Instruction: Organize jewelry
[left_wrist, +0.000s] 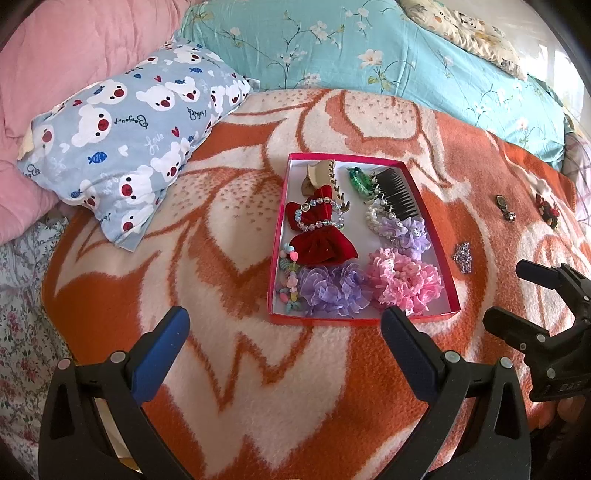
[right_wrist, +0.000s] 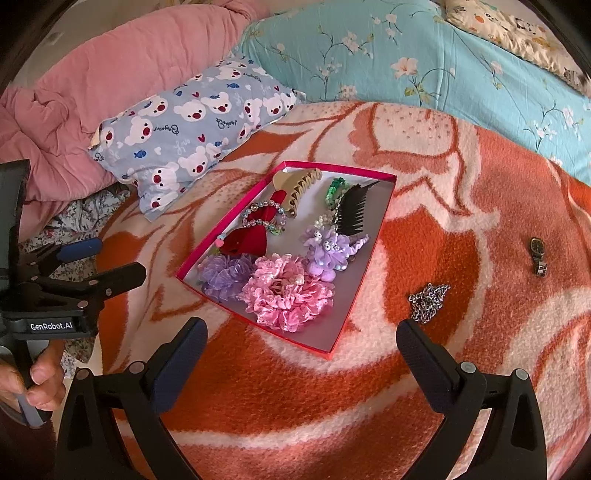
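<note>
While both grippers, left gripper (left_wrist: 282, 332) and right gripper (right_wrist: 301, 343), are hovering with fingers spread wide and holding nothing, the shallow red cardboard box (right_wrist: 347, 325) of hair accessories is lying just ahead on the orange-and-cream floral blanket (right_wrist: 424, 221). Right of it, a silver chain necklace (right_wrist: 428, 301) is lying nearer and a metal wristwatch (right_wrist: 538, 254) farther.

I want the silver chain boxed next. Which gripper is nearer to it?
Right. The right gripper hovers open just short of the silver chain; the left gripper sits across the red box from it.
</note>
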